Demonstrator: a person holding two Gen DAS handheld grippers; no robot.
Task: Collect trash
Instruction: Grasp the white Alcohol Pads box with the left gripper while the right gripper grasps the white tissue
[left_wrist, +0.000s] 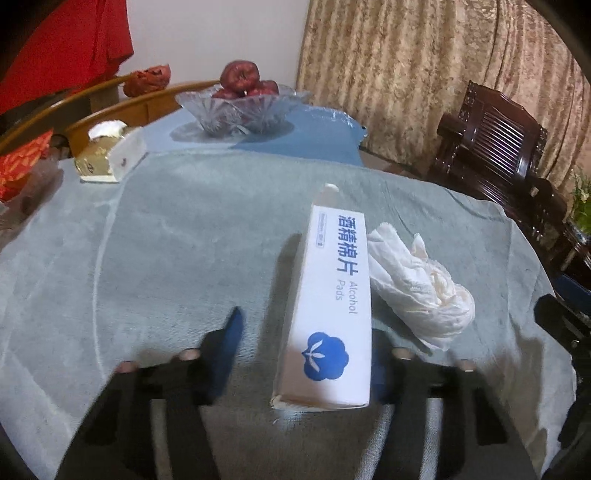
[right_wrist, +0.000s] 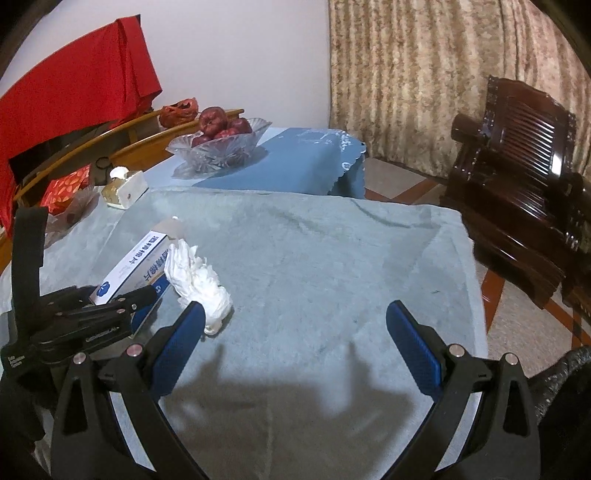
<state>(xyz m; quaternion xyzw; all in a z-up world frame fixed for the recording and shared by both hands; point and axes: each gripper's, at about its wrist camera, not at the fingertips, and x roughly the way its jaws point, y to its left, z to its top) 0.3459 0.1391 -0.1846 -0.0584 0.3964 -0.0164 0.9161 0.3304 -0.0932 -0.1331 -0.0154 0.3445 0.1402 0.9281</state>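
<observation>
Tissue (left_wrist: 417, 288), crumpled, lies on the grey cloth (left_wrist: 166, 240), touching the alcohol-pad box (left_wrist: 332, 280). My left gripper (left_wrist: 306, 328) straddles the box, jaws apart, one pad clear of it. My right gripper (right_wrist: 295, 306) hangs wide and empty beside the tissue.

Beige curtain (right_wrist: 424, 74), dark wooden chair (right_wrist: 517, 155)

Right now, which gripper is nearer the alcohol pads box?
Left. The left gripper straddles the alcohol pads box; the right gripper stands open beside it, past the crumpled tissue.
</observation>
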